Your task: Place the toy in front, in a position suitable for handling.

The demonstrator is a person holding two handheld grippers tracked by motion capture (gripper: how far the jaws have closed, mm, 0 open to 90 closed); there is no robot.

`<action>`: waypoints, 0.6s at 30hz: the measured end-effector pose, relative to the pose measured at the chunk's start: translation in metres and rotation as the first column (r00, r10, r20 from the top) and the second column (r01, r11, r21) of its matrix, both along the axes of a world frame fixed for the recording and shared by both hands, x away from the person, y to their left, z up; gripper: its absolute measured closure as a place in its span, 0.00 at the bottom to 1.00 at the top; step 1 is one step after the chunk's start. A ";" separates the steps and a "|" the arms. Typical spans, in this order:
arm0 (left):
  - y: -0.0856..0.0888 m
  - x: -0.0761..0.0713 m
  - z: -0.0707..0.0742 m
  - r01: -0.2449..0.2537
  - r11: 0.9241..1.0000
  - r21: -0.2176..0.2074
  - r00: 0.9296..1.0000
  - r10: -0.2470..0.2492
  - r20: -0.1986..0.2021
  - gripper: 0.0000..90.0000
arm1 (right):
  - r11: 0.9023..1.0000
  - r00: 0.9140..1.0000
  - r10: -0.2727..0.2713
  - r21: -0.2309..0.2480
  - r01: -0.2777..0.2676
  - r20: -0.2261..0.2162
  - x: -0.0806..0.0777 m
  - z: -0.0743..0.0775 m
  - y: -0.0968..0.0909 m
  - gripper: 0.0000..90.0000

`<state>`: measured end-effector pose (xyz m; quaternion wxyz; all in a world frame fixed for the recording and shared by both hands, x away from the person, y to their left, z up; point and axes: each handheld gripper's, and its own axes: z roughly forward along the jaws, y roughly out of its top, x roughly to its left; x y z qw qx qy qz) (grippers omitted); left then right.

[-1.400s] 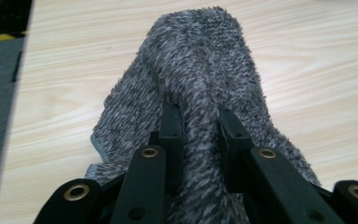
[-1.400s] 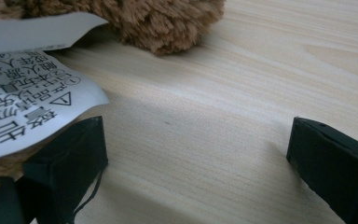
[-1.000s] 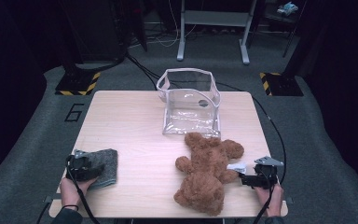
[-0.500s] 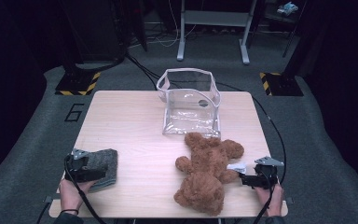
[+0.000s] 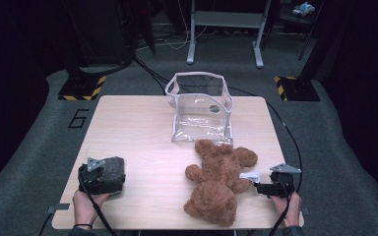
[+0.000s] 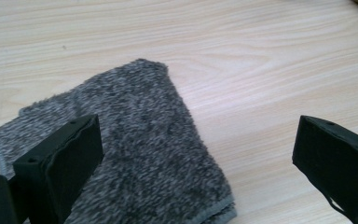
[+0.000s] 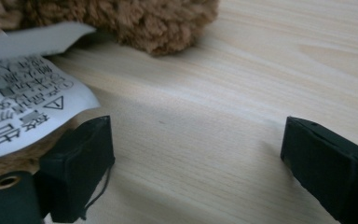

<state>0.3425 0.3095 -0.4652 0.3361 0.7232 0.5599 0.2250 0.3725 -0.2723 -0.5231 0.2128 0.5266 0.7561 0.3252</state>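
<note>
Progress: grey fleece cloth (image 6: 121, 154) lies loose below left gripper (image 6: 196, 158), whose jaws have just spread wide. Right gripper (image 7: 196, 163) spread empty beside teddy bear (image 5: 219, 179); clear pouch (image 5: 200, 105) unfilled.

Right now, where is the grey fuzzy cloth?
In the high view, the grey cloth lies at the table's near left corner, under the open left tongs.

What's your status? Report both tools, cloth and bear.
Left tool open, jaws just opened, over grey cloth, not gripping. Right tool open, beside teddy bear, its label at one jaw. Nothing in the way.
</note>
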 end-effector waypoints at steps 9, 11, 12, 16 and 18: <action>-0.025 -0.007 -0.002 0.063 0.998 -0.004 0.998 -0.063 -0.003 0.00 | 0.997 0.998 0.025 0.070 -0.029 0.058 -0.006 0.050 -0.009 0.11; -0.030 -0.009 -0.003 0.080 0.997 -0.019 0.997 -0.080 -0.002 0.00 | 0.997 0.997 0.047 0.059 -0.051 0.064 -0.005 0.056 -0.003 0.12; -0.034 -0.010 -0.004 0.088 0.996 -0.017 0.996 -0.087 0.005 0.00 | 0.997 0.997 0.056 0.049 -0.059 0.061 -0.005 0.059 0.000 0.12; -0.043 -0.012 -0.007 0.114 0.993 -0.023 0.993 -0.114 -0.005 0.00 | 0.995 0.993 0.083 0.051 -0.088 0.079 -0.003 0.071 0.009 0.12; -0.048 -0.013 -0.008 0.124 0.992 -0.035 0.992 -0.124 -0.006 0.00 | 0.994 0.992 0.101 0.042 -0.104 0.082 -0.001 0.075 0.014 0.12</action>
